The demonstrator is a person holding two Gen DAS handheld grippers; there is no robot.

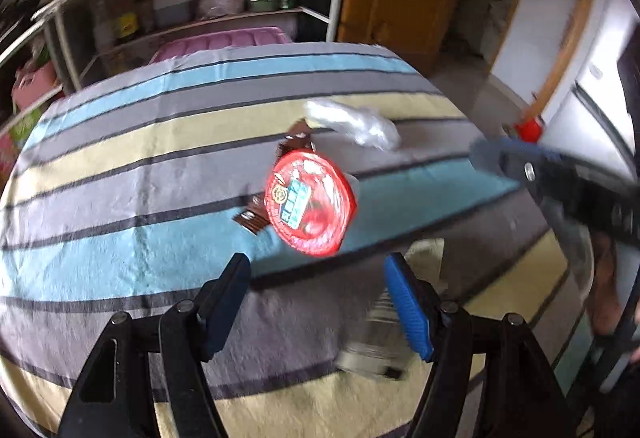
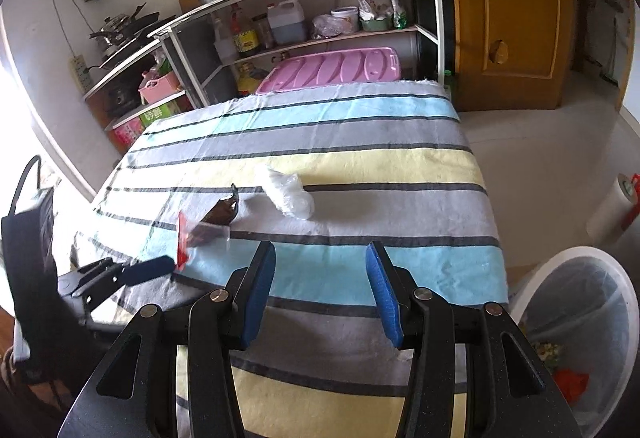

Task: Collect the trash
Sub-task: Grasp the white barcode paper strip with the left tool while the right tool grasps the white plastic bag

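Right now the left claw (image 1: 316, 302) stands spread above the striped cloth of the bench (image 1: 120, 197), nothing between its blue pads. Just ahead of it is a clear plastic cup with a red printed foil lid (image 1: 310, 203); the left wrist view is blurred, and the right wrist view shows the lid (image 2: 183, 242) edge-on and upright, with the left claw's fingertip (image 2: 154, 266) close against it, though whether they touch cannot be told. A brown wrapper (image 1: 250, 220) sits by the cup's near side, and another brown wrapper (image 1: 296, 143) lies just beyond it, seen crumpled in the right wrist view (image 2: 224, 211). Further along the cloth lies a scrunched white plastic bag (image 2: 290, 191), apart from the wrappers.

The right claw (image 2: 322, 292) is also spread and empty, hanging over the blue stripe nearer the bench's edge. Beside that edge, on the floor, stands a white bin lined with a clear bag (image 2: 580, 322); inside it lie something red and some yellowish-green scraps, too small to name. A white roll with a red end (image 2: 612, 205) stands on the floor beyond the bin.
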